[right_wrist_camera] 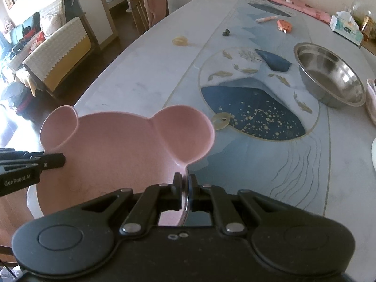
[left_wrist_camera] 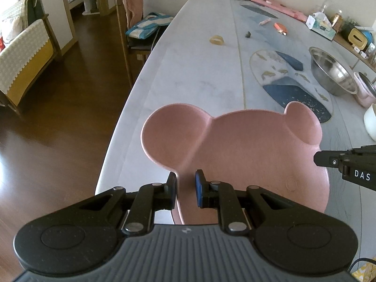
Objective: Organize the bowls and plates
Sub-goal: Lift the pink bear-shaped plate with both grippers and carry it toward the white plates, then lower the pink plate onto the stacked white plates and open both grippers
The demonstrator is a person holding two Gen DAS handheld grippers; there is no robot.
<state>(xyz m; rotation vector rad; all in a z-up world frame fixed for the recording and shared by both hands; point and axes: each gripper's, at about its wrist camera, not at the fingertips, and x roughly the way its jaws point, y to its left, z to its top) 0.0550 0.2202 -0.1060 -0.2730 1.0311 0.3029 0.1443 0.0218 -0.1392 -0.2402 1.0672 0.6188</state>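
1. Pink bear-shaped plate [left_wrist_camera: 246,150], w/ two round ear wells, is held up off the table [left_wrist_camera: 188,87], near its front edge, between both tools.
2. Right gripper [right_wrist_camera: 185,188]: fingers pressed tight onto the plate's rim just below one ear, a firm pinch.
3. Left gripper [left_wrist_camera: 185,186]: pads straddle the opposite rim w/ a gap on one side; looks spread a bit, not clamped. Can't tell if it's grabbing or letting go.
4. Step, my guess: plate is mid-carry or mid-handover, not yet placed.
5. Beyond it: steel mixing bowl [right_wrist_camera: 329,77] sits well apart, toward the far right side; part of a white bowl [left_wrist_camera: 371,122] shows at the edge of view.
6. Next move prob needs one sure grip, plate kept level, then set down clear of the table edge, near the other dishes.
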